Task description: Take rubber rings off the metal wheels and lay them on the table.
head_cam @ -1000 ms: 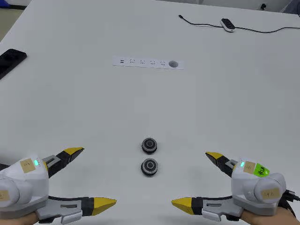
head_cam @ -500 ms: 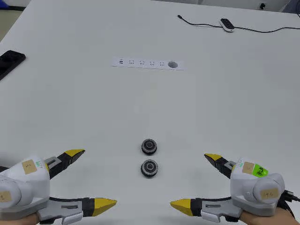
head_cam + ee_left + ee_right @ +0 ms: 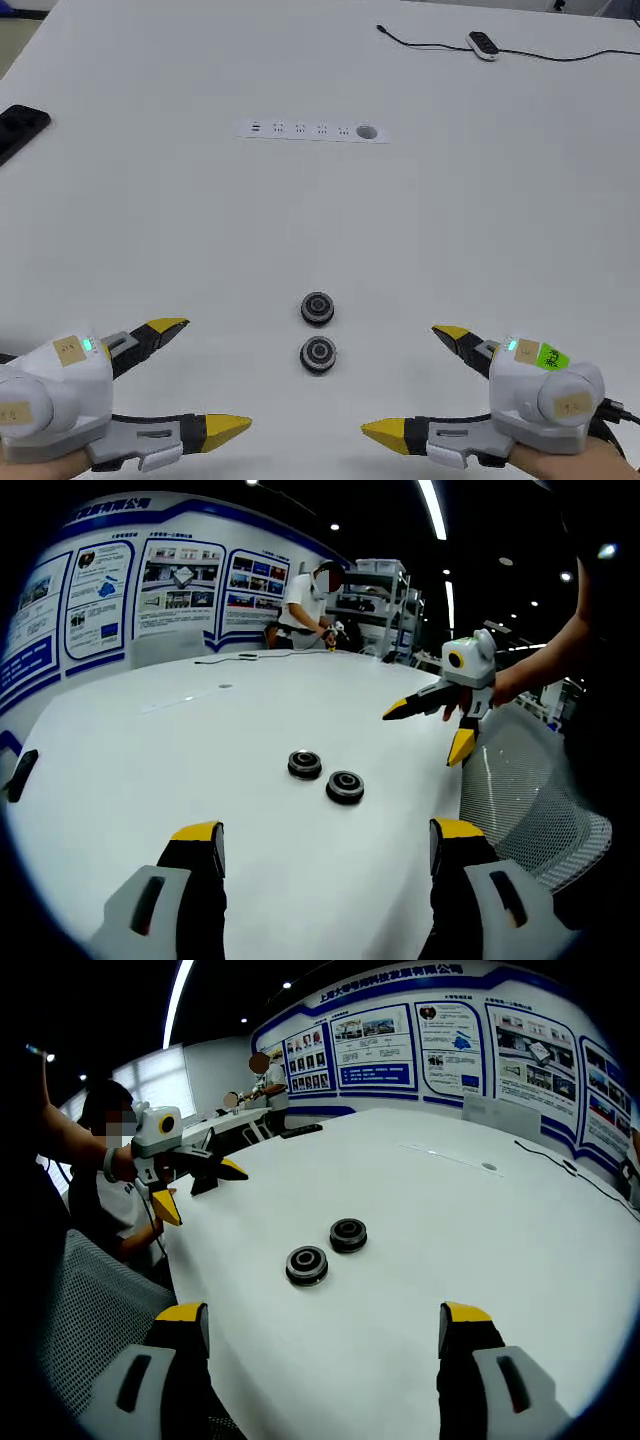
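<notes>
Plainly, nothing is gripped at this point. In the head view the left gripper and right gripper hang over the near edge of the table, jaws wide apart and empty. Between them the near wheel and far wheel lie flat, just beside each other, with the dark rubber rings apparently on. A tan sticker and a green sticker carry marks too small to read.

In the left gripper view both wheels sit ahead, loose. A tip closing on one may shove its neighbour or skid it away. Unless the other gripper pins the hub, the wheel may lift with its ring.

In the right gripper view the wall posters have blue headings, blurred beyond reading.
</notes>
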A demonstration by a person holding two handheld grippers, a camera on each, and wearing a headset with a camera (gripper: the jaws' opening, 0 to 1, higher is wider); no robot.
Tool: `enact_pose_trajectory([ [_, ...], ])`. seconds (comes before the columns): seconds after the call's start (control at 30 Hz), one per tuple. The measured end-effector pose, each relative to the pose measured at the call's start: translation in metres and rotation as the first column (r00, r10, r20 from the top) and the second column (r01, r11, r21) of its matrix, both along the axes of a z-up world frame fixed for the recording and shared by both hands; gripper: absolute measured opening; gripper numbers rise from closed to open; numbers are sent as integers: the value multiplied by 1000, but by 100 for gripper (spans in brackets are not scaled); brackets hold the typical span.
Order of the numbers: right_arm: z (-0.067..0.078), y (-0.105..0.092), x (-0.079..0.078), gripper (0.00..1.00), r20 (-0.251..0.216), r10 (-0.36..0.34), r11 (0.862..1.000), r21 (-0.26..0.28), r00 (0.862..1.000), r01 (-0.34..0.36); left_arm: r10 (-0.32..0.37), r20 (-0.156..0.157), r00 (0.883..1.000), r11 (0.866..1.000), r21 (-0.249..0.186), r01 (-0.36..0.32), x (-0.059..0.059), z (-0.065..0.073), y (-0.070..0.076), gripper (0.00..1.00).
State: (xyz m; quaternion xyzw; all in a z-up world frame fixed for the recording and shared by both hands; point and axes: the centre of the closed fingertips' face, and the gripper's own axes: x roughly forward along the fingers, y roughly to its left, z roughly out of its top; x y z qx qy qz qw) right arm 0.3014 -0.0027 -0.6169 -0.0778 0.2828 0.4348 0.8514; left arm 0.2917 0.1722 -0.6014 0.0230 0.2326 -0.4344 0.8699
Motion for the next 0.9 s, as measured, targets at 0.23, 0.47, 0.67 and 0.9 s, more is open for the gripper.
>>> enact_pose_trajectory([
  [0.23,-2,5,0,96,-12,-1,1000,11,1000,1,-8,-6,1000,1000,6,8,6,-6,1,82],
  [0.47,-3,9,1,95,-21,-2,1000,20,1000,3,-34,-6,999,999,9,34,8,-7,-6,78],
  [0.67,-4,11,1,94,-28,-2,1000,26,1000,2,-57,-6,998,998,15,57,11,-10,-11,73],
  [0.9,-7,13,-1,94,-38,-4,1000,29,999,5,-72,-9,997,997,20,72,16,-11,-16,66],
])
